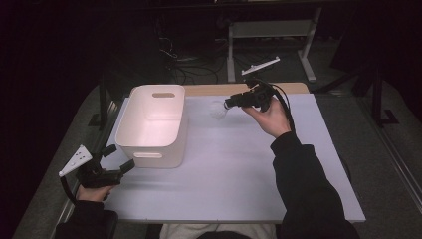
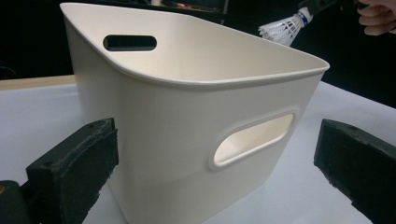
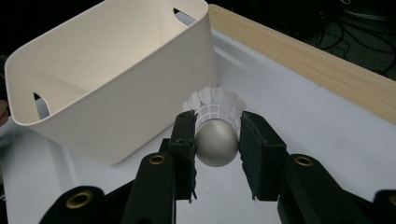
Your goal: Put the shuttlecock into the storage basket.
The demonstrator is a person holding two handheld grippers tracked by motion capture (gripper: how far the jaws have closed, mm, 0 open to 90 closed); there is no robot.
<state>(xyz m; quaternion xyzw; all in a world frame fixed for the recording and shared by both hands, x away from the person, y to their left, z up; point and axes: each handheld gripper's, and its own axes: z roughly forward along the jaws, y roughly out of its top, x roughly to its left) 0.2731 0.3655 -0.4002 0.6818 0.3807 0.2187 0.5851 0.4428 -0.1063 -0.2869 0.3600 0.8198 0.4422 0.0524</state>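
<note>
Between the right gripper's [image 3: 215, 140] clenched jaws sits a shuttlecock [image 3: 215, 126], held above the counter [image 1: 234, 164] just right of the white bin [image 1: 154, 124]. Carry it over the rim before letting go. Near left, the left gripper [image 1: 118, 158] waits with jaws released.

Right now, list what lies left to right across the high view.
left gripper → white bin → shuttlecock → right gripper, shut on the shuttlecock → right hand.
</note>
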